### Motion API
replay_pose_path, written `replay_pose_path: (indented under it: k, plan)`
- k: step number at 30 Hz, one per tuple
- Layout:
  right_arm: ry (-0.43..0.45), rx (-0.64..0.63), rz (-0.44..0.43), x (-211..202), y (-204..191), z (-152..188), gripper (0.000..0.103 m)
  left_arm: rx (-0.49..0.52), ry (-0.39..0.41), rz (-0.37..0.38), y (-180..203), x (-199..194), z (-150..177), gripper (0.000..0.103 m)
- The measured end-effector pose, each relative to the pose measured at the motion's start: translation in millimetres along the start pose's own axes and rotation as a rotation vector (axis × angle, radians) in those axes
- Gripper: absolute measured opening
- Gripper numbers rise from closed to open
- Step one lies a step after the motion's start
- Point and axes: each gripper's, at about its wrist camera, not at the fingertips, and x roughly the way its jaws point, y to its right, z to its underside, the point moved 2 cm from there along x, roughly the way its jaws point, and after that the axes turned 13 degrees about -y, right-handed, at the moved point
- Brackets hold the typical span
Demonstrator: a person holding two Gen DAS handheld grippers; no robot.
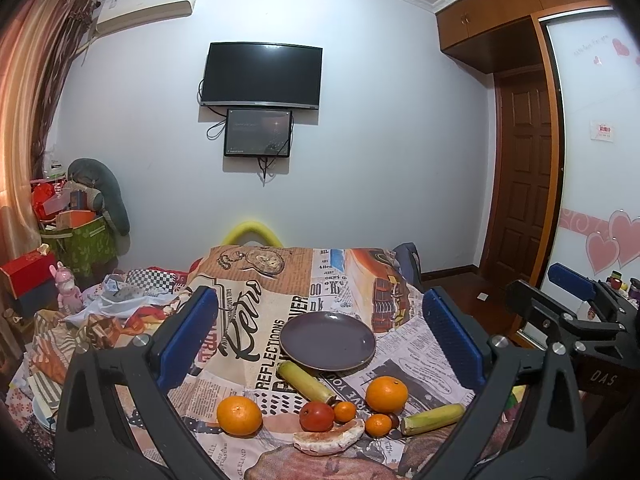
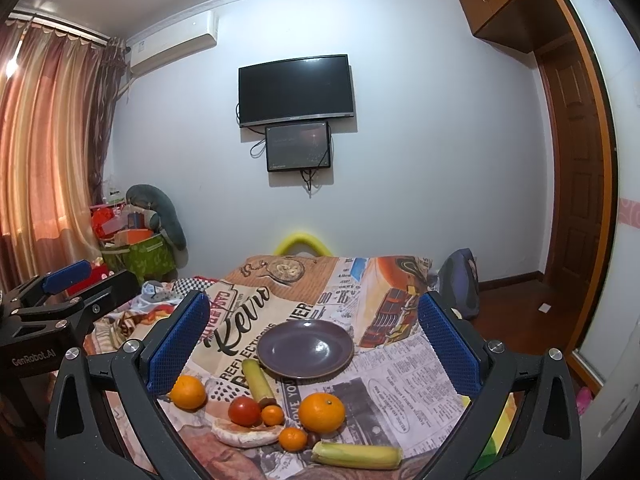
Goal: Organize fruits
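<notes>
Between and beyond the wide-open, empty left claw (image 1: 320, 344) and right claw (image 2: 314, 344), fruits on the printed surface (image 2: 400, 368), purple plate (image 2: 306, 348) just behind them, oranges (image 2: 321, 413), tomato (image 2: 244, 411), small dark fruit beside a tangerine (image 2: 293, 439) hard to identify.

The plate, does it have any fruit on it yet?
No, the plate shows only its bare dark surface, while the oranges, the tomato and the other fruit lie on the cloth in front of it.
</notes>
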Motion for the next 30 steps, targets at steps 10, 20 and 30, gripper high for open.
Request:
replay_pose_path:
  k: [10,20,30]
  plan:
    - [0.000,0.000,-0.004,-0.1,-0.4,1.8,0.103,0.000,0.000,0.000,-0.8,0.0,0.1,0.103]
    - [0.008,0.003,-0.002,-1.6,-0.8,1.1,0.103,0.004,0.001,0.004,-0.2,-1.0,-1.5,0.103]
    - [0.009,0.003,-0.001,-1.3,-0.3,1.3,0.103,0.005,0.002,0.004,0.7,-1.0,-1.4,0.103]
